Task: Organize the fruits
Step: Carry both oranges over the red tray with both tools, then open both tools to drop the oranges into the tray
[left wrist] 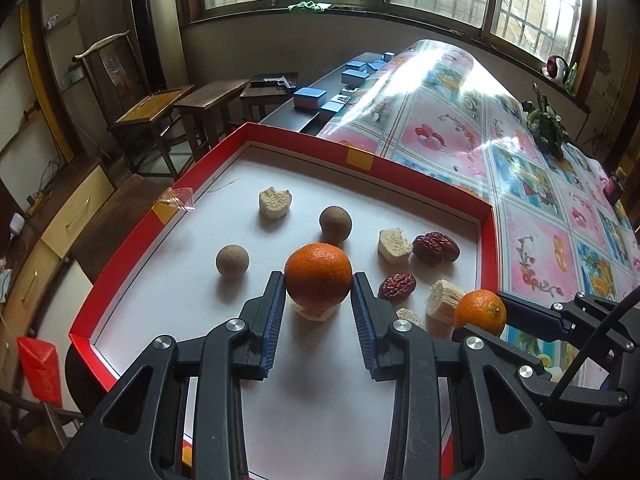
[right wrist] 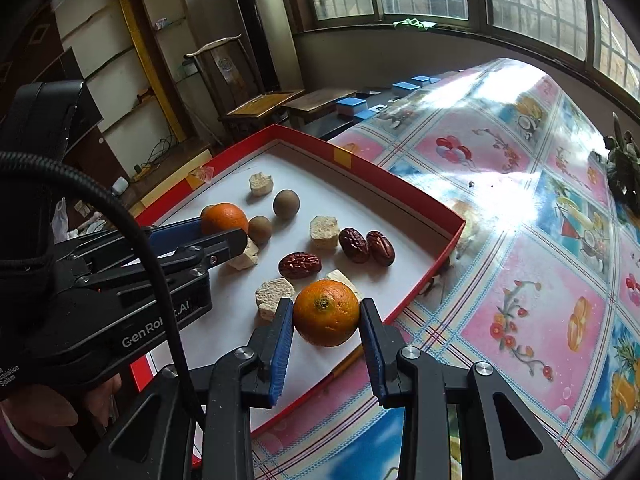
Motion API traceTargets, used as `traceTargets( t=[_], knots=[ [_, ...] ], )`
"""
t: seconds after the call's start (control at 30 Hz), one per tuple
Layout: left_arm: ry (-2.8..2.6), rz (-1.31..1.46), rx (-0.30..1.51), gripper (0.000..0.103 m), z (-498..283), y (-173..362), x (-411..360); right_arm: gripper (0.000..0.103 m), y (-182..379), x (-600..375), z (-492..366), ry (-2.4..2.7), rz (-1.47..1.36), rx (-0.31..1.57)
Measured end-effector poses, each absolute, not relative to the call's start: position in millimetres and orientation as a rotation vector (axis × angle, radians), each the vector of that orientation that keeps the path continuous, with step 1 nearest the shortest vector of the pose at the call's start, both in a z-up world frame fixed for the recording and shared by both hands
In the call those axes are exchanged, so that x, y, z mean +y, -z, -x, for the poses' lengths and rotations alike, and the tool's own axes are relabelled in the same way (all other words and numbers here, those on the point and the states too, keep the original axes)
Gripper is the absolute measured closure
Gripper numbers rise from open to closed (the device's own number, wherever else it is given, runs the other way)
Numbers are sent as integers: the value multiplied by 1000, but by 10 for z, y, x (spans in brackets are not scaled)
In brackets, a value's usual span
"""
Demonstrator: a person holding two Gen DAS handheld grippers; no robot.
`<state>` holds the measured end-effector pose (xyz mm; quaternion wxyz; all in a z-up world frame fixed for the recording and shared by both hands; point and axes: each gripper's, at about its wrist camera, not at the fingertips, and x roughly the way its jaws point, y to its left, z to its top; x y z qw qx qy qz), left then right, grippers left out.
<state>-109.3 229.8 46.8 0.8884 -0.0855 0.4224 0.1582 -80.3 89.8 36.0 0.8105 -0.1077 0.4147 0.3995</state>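
Left wrist view
Oranges: two. One orange (left wrist: pixel 318 274) sits between the fingers of the left gripper (left wrist: pixel 318 286); a second orange (left wrist: pixel 480 312) sits at the right, against the tip of the right gripper (left wrist: pixel 536 316).
Left gripper: fingers closed against both sides of its orange, holding it above a pale chunk (left wrist: pixel 314 311) on the tray floor.
Brown balls: two, one (left wrist: pixel 232 261) left of the held orange, one (left wrist: pixel 335 220) behind it.
Red dates: three counted here, one (left wrist: pixel 397 288) just right of the gripper, two touching each other (left wrist: pixel 435 247) further back.
Pale chunks: five visible, rough and crumbly, cream coloured.
Tray: red wall (left wrist: pixel 420 178), white floor, resting on a flowered tablecloth (left wrist: pixel 532 216).
Orange look: bright, dimpled skin, round.

Right wrist view
Oranges: two. The near orange (right wrist: pixel 326 312) shows a small green stem scar facing the camera; the far orange (right wrist: pixel 224 218) is in the left gripper (right wrist: pixel 228 236).
Right gripper (right wrist: pixel 326 320): fingers pressed on both sides of the near orange, gripping it over the tray's front right part.
Red dates: three, one (right wrist: pixel 300 265) alone, two (right wrist: pixel 366 245) side by side.
Brown balls: two (right wrist: pixel 286 204), near each other.
Pale chunks: five in view.
Tray wall (right wrist: pixel 400 184): red, with a yellow tape patch.
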Motion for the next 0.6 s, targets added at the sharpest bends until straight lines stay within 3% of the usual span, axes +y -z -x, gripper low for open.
traceTargets(
  t=[0.6],
  knots=[
    [-359,189,884,70,1053,-407,2413,71,-304,1114,829,-900,273,886]
  ],
)
